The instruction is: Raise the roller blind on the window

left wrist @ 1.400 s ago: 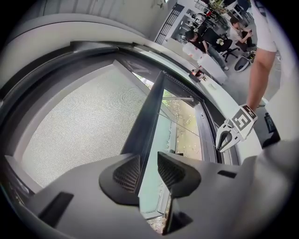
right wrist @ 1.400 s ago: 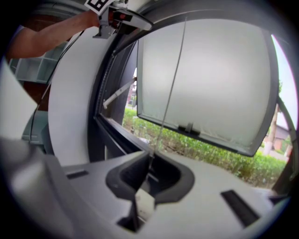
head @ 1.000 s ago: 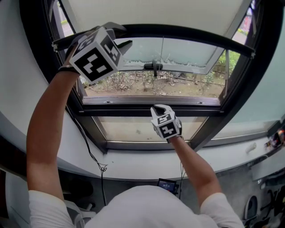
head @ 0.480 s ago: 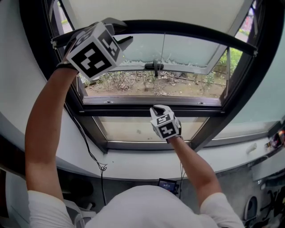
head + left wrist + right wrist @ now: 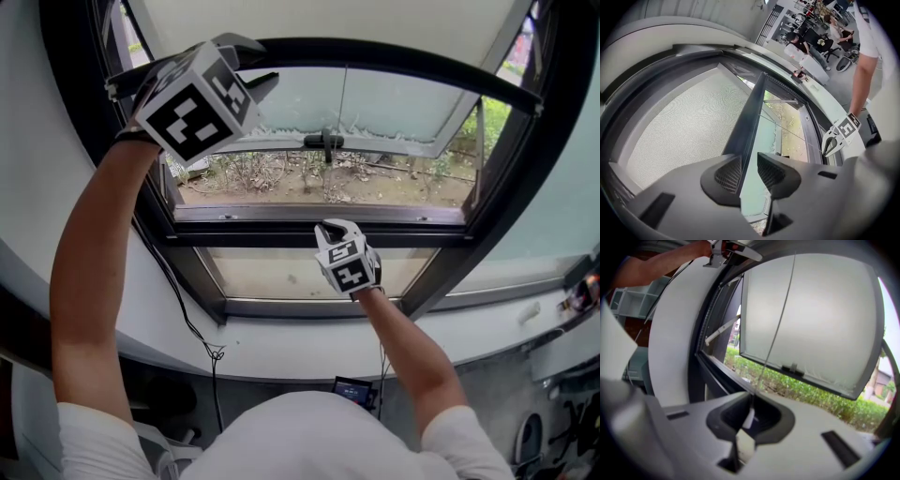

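Note:
The beige roller blind hangs high in the window and ends in a dark bottom bar. My left gripper is up at the bar's left end, with one jaw on each side of it. In the left gripper view the bar runs between the pads of the left gripper; it lies against the left pad, with a light gap at the right one. My right gripper, lower at the centre, is shut on the thin pull cord. The cord runs down into the right gripper.
Behind the blind a window sash with a dark handle is tilted open onto a garden. A white sill curves below the frame. A thin cable hangs down the left wall. People sit at desks in the room behind.
My left gripper and the blind's bottom bar have risen slightly together. The right gripper has stayed where it was on the cord.

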Demonstrator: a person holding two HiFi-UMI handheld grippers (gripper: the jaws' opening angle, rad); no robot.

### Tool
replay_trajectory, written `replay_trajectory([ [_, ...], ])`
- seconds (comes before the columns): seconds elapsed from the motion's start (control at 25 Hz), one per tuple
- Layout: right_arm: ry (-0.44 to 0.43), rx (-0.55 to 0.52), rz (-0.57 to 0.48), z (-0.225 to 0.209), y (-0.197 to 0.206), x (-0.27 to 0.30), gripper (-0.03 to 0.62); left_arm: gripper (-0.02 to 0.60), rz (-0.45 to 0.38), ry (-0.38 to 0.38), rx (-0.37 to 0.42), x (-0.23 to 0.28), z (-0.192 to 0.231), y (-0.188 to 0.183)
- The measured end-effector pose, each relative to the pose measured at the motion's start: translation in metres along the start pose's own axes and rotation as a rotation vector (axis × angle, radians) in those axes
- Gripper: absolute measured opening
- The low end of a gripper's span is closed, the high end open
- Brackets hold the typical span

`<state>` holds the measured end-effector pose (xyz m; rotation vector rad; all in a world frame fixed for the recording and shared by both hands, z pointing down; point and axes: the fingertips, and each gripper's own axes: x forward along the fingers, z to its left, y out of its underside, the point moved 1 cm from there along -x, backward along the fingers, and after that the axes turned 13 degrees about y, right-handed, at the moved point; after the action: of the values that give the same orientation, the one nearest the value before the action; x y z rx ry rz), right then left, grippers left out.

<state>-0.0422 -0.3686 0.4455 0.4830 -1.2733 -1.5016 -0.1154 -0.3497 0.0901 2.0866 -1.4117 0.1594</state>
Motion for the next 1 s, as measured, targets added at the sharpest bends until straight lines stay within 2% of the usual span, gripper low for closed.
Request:
replay_trajectory([
  [0.56, 0.007, 0.007, -0.03, -0.001, -0.006, -0.007, 0.034, 0.118, -0.015, -0.033, 0.01, -0.003, 0.01, -0.003],
  [1.0, 0.026, -0.043, -0.079, -0.008, -0.022, -0.023, 0.034, 0.118, -0.022, -0.132, 0.031, -0.009, 0.029, -0.009],
])
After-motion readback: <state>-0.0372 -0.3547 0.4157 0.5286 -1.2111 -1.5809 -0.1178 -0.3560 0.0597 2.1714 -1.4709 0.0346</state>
